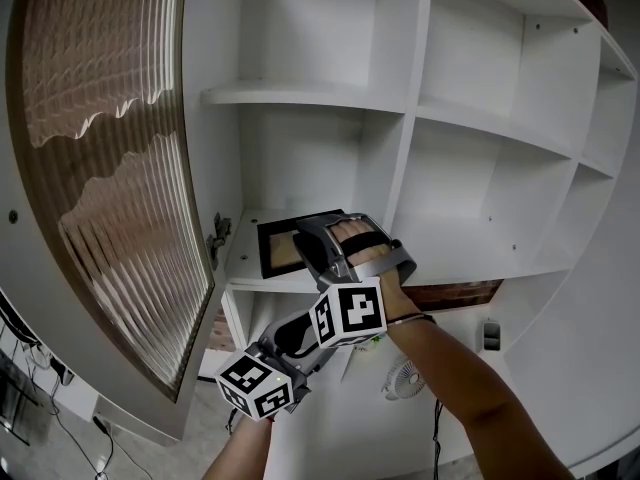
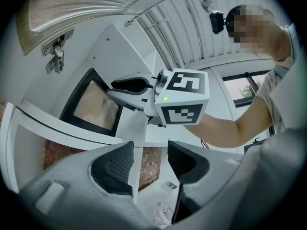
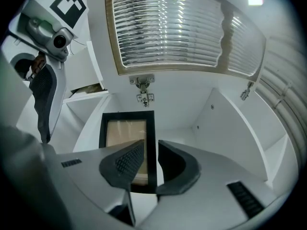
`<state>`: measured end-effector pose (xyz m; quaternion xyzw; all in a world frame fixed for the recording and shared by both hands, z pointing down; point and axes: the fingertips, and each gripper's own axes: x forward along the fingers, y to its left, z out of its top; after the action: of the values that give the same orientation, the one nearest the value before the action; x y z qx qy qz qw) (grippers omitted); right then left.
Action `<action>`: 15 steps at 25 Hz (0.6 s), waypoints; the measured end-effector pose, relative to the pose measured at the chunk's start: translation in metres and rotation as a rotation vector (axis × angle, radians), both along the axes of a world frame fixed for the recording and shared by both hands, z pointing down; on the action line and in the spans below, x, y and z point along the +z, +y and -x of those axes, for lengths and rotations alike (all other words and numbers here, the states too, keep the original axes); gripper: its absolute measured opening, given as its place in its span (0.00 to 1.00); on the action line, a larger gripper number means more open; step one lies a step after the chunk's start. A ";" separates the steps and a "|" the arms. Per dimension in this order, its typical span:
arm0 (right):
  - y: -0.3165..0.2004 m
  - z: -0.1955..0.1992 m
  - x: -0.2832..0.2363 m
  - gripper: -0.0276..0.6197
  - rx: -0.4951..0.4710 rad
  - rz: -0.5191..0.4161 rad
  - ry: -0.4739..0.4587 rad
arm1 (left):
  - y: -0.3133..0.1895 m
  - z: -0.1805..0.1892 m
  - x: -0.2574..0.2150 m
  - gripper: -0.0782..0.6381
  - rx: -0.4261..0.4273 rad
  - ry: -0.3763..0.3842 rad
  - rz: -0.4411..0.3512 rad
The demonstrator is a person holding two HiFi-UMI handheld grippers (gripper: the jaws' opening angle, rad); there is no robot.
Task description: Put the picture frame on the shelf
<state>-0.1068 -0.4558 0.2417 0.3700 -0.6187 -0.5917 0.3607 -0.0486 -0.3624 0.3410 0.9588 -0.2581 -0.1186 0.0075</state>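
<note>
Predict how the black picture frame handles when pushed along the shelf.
The picture frame looks rigid, thin and flat, so probably light. It seems to lie flat on the smooth white shelf, so it should slide, not tip.

White shelf [image 1: 241,256], picture frame [image 1: 283,249] on it

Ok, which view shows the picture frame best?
Right gripper view: the picture frame shows nearly whole, one rail between the jaws of the right gripper. Head view has that gripper covering part of it; left gripper view shows it slanted, from below.
</note>
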 end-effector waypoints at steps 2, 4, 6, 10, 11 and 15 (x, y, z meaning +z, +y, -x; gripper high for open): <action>0.001 0.000 0.000 0.19 -0.001 0.000 -0.003 | 0.000 -0.001 -0.001 0.43 0.000 0.000 -0.001; 0.002 -0.001 0.000 0.19 -0.002 0.004 -0.010 | 0.001 -0.001 -0.001 0.43 0.000 0.000 -0.003; 0.003 -0.002 0.000 0.19 -0.003 0.007 -0.017 | 0.001 -0.001 -0.002 0.43 -0.001 0.000 -0.003; 0.004 -0.004 0.002 0.19 -0.003 0.015 -0.032 | 0.001 -0.001 -0.001 0.43 -0.006 -0.001 -0.002; 0.005 -0.005 0.002 0.19 -0.003 0.016 -0.033 | 0.001 -0.001 -0.001 0.43 -0.007 -0.001 -0.002; 0.006 -0.006 0.001 0.19 -0.005 0.020 -0.049 | 0.001 -0.001 -0.001 0.43 -0.008 -0.002 -0.001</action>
<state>-0.1005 -0.4493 0.2429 0.3793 -0.6344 -0.5770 0.3476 -0.0472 -0.3615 0.3400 0.9579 -0.2619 -0.1177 0.0061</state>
